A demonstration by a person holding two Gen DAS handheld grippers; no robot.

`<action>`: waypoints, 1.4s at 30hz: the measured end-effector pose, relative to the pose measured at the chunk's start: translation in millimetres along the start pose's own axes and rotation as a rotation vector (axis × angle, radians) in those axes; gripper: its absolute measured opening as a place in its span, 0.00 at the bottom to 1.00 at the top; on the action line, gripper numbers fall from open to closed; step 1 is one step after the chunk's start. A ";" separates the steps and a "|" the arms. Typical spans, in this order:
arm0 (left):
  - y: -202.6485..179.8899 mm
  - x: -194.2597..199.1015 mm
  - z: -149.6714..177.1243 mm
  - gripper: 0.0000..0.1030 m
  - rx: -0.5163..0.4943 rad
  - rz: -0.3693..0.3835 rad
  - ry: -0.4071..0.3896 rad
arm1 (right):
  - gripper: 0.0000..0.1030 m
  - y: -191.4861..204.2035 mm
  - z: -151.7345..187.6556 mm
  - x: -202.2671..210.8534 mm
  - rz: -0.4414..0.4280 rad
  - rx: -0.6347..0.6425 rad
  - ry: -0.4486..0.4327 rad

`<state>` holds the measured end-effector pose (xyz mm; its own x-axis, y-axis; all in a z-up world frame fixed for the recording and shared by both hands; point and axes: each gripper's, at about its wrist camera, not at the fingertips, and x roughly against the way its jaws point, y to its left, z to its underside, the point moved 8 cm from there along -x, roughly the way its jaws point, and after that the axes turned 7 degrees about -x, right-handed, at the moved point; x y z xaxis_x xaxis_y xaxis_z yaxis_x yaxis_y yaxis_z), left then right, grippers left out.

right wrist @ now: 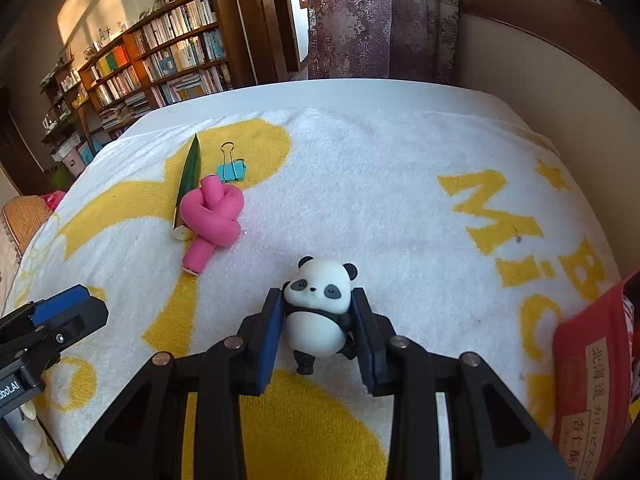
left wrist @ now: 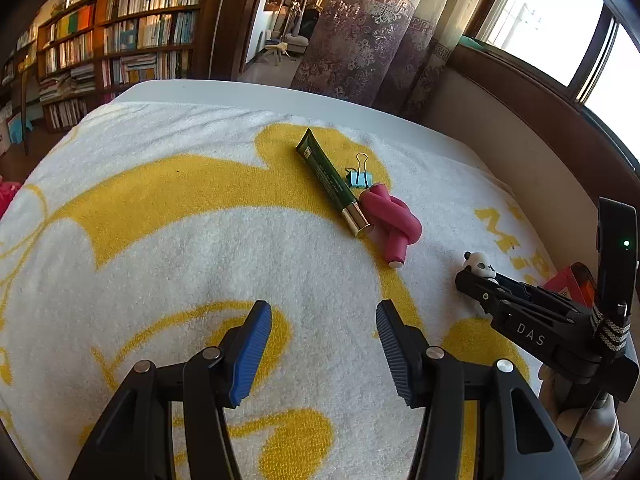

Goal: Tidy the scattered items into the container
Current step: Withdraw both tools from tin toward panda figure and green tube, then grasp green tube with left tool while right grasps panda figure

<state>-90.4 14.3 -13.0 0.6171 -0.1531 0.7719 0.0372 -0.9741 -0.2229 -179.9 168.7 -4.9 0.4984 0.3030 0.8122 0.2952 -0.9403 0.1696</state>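
Note:
My right gripper (right wrist: 318, 312) is shut on a small panda figure (right wrist: 320, 304), pads pressing both its sides; it also shows in the left wrist view (left wrist: 480, 265). My left gripper (left wrist: 324, 336) is open and empty above the towel. A pink knotted foam stick (left wrist: 394, 224) (right wrist: 212, 212), a green tube with a gold cap (left wrist: 332, 188) (right wrist: 188, 180) and a teal binder clip (left wrist: 359, 176) (right wrist: 231, 168) lie together on the towel. A red box (right wrist: 592, 376) sits at the right edge.
A white and yellow towel (left wrist: 160, 220) covers the table. Curtains (left wrist: 360, 40) and a wooden window ledge stand behind it, bookshelves (left wrist: 120, 32) at the far left. The left gripper's body (right wrist: 48, 320) shows at the right view's left edge.

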 end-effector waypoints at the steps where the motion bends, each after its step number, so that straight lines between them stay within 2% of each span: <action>1: -0.9 -1.0 0.5 0.54 -0.005 0.001 0.002 | 0.36 -1.5 0.1 2.0 -0.002 -0.010 -0.003; 10: -2.4 -12.2 -6.8 0.54 0.003 -0.011 0.042 | 0.36 -19.8 -4.8 18.9 -0.047 -0.103 -0.035; 17: -4.5 -21.1 -52.8 0.54 0.014 -0.072 0.028 | 0.36 -28.0 -5.7 23.1 -0.068 -0.151 -0.044; 21: -6.7 -41.1 -75.8 0.54 0.056 -0.059 0.055 | 0.36 -27.4 -8.8 29.6 -0.062 -0.148 -0.071; 24: -4.1 -58.1 -85.1 0.54 0.079 -0.083 0.079 | 0.36 -30.1 -11.7 33.3 -0.046 -0.146 -0.092; 27: -0.6 -73.1 -88.1 0.54 0.087 -0.108 0.101 | 0.36 -33.6 -13.0 34.8 -0.011 -0.138 -0.109; 29: 0.8 -76.1 -91.7 0.54 0.096 -0.116 0.088 | 0.36 -35.3 -14.1 35.0 0.008 -0.131 -0.118; 34: -1.1 -80.4 -98.2 0.54 0.075 -0.128 0.081 | 0.36 -34.0 -15.7 38.1 0.005 -0.123 -0.129; 39: 16.0 -82.6 -95.4 0.54 0.174 -0.085 0.099 | 0.36 -37.1 -16.0 38.2 0.030 -0.117 -0.137; 42: 22.6 -84.6 -90.0 0.54 0.184 -0.096 0.114 | 0.36 -37.3 -15.7 37.2 0.030 -0.119 -0.133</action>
<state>-212.5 -9.7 -29.7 0.5118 -0.0893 0.8544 0.2405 -0.9399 -0.2423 -185.1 212.6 27.8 0.6111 0.2853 0.7384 0.1843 -0.9584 0.2178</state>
